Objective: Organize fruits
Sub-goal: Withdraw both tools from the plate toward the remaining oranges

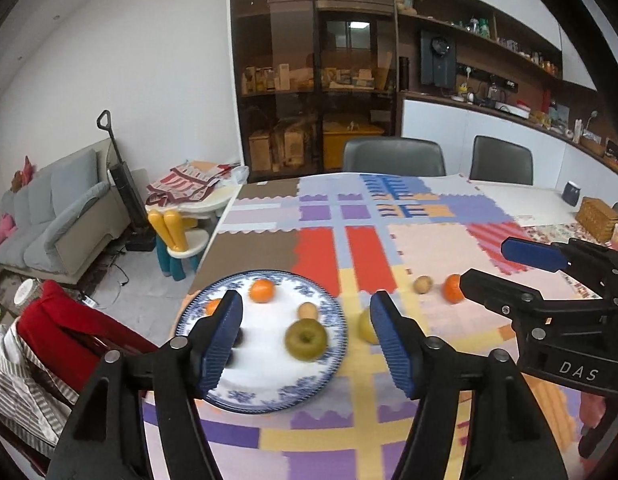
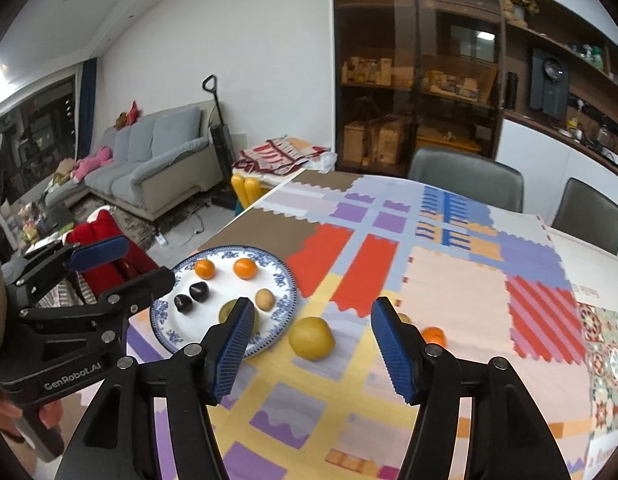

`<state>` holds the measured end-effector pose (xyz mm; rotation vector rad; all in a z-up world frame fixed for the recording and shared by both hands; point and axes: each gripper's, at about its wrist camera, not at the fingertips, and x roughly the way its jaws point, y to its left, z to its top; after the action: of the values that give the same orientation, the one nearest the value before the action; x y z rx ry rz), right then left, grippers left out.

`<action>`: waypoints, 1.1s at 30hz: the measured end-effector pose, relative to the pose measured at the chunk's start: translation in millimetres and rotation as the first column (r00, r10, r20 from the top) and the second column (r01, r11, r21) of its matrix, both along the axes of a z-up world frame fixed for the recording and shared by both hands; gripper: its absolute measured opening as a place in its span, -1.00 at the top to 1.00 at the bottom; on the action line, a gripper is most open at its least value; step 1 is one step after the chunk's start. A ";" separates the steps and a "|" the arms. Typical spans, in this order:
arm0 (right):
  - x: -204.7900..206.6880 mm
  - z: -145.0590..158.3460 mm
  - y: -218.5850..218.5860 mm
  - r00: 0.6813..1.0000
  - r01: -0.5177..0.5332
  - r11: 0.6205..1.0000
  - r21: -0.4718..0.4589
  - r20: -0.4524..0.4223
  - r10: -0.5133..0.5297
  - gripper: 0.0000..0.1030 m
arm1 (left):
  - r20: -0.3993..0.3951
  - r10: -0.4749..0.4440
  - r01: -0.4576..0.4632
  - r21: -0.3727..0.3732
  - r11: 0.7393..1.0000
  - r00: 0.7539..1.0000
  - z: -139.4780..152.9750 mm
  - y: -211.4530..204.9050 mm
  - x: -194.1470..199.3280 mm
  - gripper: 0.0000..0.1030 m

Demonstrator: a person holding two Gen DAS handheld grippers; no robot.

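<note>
1. The left gripper hangs nearest the lens in the left wrist view, its blue ribbed jaws parted with nothing between them; they frame the plate below without touching any fruit.
2. The right gripper is likewise parted and empty, hovering over the patchwork tablecloth above the loose fruit.
3. The round white plate with a blue floral rim sits at the table's near-left corner. On it lie a green apple at about 4 o'clock, a small tan round fruit at 3 o'clock, two orange tangerines near 12 o'clock, and two dark glossy chestnut-like pieces left of centre.
4. Just off the rim at 4 o'clock rests a yellow-green pear-like fruit, on the cloth. It is nearly round, so its long axis cannot be told; no stem shows to say which way it points.
5. Farther right, well apart from the plate, lie another small tan fruit and a third tangerine, side by side.
6. Risks, as a judgement: round fruit may roll when nudged by a closing finger, possibly toward the table edge; a piece set down hard could knock the plated ones; the plate overhangs near the corner, so a push on its rim might tip it.
</note>
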<state>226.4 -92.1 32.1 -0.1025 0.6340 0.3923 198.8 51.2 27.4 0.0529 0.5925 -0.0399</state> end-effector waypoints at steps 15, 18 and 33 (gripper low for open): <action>-43.7 7.0 -67.7 0.984 0.155 0.988 0.000 0.084 -0.155 -0.37 | 0.050 -0.145 0.146 -0.012 0.989 0.988 4.7 -70.4 -18.0 -0.47; -46.7 6.2 -81.4 0.980 0.179 0.984 0.006 0.081 -0.179 -0.37 | 0.057 -0.170 0.171 -0.015 0.985 0.984 5.0 -83.4 -15.1 -0.52; -33.8 -16.7 -139.4 0.942 0.334 0.942 -0.009 0.040 -0.334 -0.37 | -0.012 -0.256 0.256 -0.007 0.967 0.967 -29.0 -131.6 24.3 -0.53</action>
<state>192.6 -231.5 15.3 -0.0155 0.6044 0.0564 223.1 -80.4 -1.6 0.1239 0.5960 -0.2934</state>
